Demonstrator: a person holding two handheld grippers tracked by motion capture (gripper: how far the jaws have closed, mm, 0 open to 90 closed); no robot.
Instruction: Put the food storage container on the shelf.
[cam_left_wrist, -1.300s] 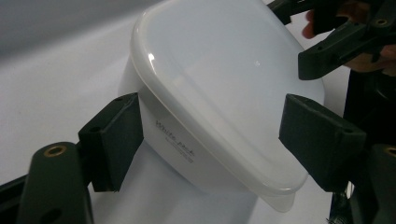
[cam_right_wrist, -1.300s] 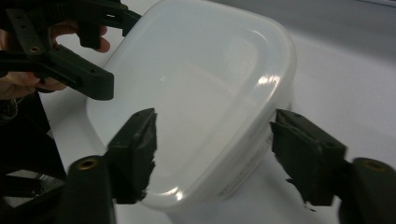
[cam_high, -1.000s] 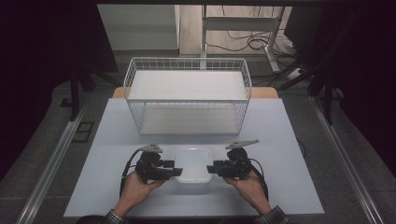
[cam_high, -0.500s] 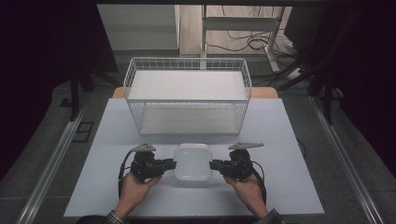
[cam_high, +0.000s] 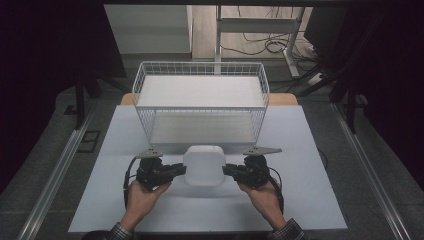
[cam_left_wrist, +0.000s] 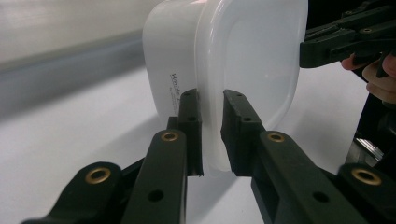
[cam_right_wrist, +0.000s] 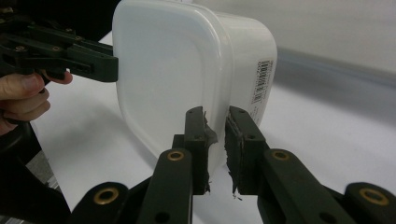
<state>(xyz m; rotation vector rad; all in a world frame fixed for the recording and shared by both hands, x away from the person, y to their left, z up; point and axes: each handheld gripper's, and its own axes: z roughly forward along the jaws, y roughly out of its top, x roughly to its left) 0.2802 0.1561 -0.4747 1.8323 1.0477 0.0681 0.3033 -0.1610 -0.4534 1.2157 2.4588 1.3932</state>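
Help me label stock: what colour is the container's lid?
Translucent white lid; right gripper view shows it best.

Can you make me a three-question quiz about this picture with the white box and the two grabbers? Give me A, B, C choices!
1. Where is the wire basket?
A. Behind the plastic container, farther from the person
B. On top of the container
C. Under the table

2. What colour is the plastic container?
A. Red
B. White
C. Green

3. What are the left gripper and the right gripper doing?
A. Both lie open on the table
B. Each is closed on the container's rim
C. One holds the basket

Answers:
1. A: the high view shows the basket standing beyond the container.
2. B: it looks milky white in every view.
3. B: each gripper view shows two black jaws pinching the rim, one gripper on each side, with the container tipped up off the table.
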